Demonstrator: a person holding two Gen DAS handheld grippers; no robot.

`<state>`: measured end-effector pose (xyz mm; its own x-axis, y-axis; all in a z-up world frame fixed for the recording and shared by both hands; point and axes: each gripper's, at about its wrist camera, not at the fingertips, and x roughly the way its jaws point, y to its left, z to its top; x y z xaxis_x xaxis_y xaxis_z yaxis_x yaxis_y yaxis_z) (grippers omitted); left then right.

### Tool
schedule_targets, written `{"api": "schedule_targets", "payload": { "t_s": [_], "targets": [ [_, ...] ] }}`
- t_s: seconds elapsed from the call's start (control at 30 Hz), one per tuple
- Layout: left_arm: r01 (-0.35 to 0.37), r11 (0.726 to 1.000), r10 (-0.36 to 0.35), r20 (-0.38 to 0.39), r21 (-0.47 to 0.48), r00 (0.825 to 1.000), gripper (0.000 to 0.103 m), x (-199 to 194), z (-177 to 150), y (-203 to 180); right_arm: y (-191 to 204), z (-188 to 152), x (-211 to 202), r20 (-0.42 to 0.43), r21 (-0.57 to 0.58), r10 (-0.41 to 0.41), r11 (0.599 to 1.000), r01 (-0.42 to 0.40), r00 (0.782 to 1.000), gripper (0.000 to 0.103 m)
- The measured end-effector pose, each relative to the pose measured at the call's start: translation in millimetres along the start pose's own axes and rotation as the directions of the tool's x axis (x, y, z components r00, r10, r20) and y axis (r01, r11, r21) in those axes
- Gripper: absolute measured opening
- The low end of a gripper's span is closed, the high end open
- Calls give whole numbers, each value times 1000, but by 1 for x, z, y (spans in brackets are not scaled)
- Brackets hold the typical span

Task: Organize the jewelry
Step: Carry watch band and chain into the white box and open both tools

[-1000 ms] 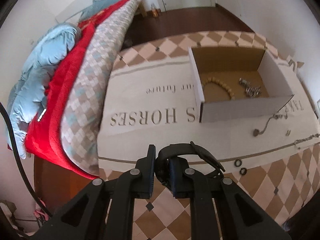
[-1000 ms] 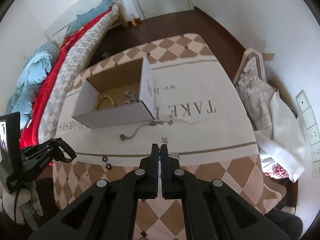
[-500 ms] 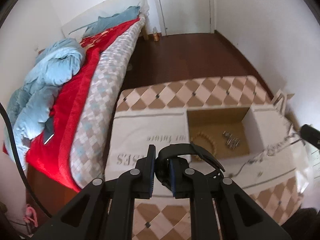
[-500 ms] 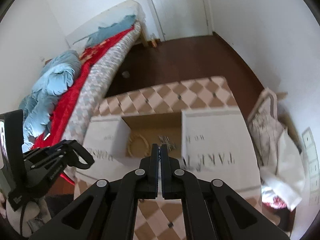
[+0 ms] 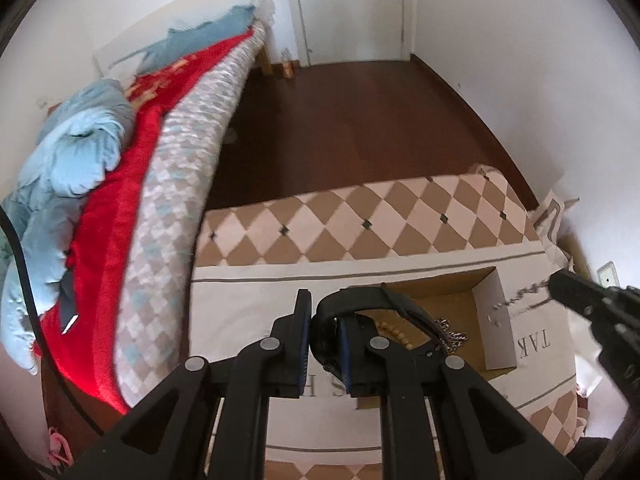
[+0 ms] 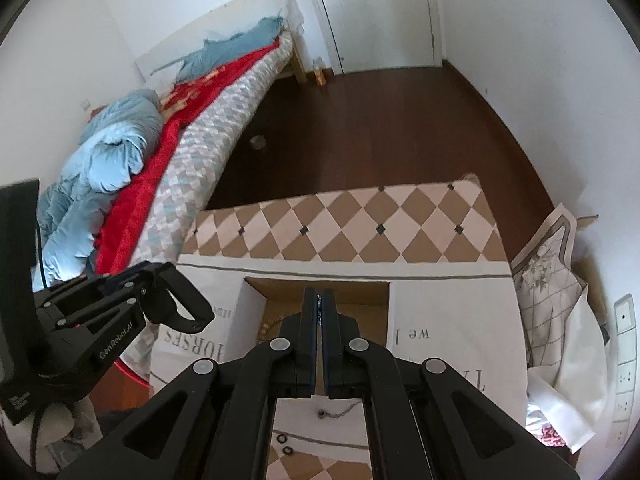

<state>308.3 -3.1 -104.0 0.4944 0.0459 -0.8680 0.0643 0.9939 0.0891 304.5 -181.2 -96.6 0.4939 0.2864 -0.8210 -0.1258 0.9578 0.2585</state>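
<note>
Two fisheye views, each looking forward and down along a handheld gripper's fingers, from above the near edge of a cloth-covered table (image 5: 360,224). Both share the table (image 6: 360,220), an open cardboard box (image 5: 496,320) (image 6: 256,300), a bed (image 5: 168,184) (image 6: 208,136) on the left and a door (image 6: 380,12) beyond.

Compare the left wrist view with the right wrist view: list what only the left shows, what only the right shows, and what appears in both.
Only the left wrist view shows the silver chain dangling from the right gripper beside the box, and a pile of chain inside it.

Only the right wrist view shows two small black rings and a thin necklace lying on the cloth, plus the wall sockets.

Both show the open cardboard box, the beaded bracelet, the bed and the left gripper shut on a black watch.
</note>
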Motion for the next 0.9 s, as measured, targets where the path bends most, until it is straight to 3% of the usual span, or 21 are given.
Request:
{"api": "schedule_targets", "payload": {
  "t_s": [0.1,0.17,0.3,0.33,0.37,0.4,0.43,0.47,0.53,0.6,0.63,0.67,0.7,0.9],
  "targets": [
    [73,997,-74,-59,-18,996,10,19,3,-5,-7,-1,17,-32,11,3,1000,-2,999,2],
    [140,989,-144,-120,-41,982,10,33,4,-8,-13,-3,28,-63,23,16,1000,-15,998,2],
    [214,970,-234,-205,-113,950,17,54,2,-8,-26,-9,45,-124,66,42,997,-34,991,2],
    [216,969,-236,-204,-117,950,25,55,2,-8,-29,-11,49,-148,78,36,997,-25,988,3],
    [201,972,-222,-194,-119,956,34,55,2,-6,-31,-14,53,-168,76,23,997,-11,986,6],
    [191,974,-211,-180,-120,961,63,53,2,-4,-31,-16,54,-174,73,9,997,4,985,12],
    [177,976,-197,-163,-127,967,82,51,2,-1,-32,-19,55,-178,66,-9,998,21,984,33],
    [166,977,-186,-152,-134,971,89,49,4,2,-32,-21,56,-182,57,-22,998,33,983,59],
    [124,984,-140,-130,-127,982,91,45,4,8,-32,-23,55,-181,42,-59,997,67,982,83],
    [64,992,-76,-118,-105,990,96,42,4,11,-30,-24,53,-179,13,-107,994,111,978,83],
    [37,995,-48,-113,-94,992,102,41,3,11,-28,-26,54,-182,-7,-153,988,155,971,88],
    [-4,997,-4,-102,-78,995,103,39,1,12,-28,-27,54,-184,-19,-182,983,182,966,98],
    [-29,997,23,-91,-67,996,103,37,-1,13,-26,-29,55,-184,-32,-206,978,204,961,102],
    [-105,993,102,-59,-52,993,103,32,-15,23,-26,-40,56,-191,-31,-255,967,254,948,103]
  ]
}}
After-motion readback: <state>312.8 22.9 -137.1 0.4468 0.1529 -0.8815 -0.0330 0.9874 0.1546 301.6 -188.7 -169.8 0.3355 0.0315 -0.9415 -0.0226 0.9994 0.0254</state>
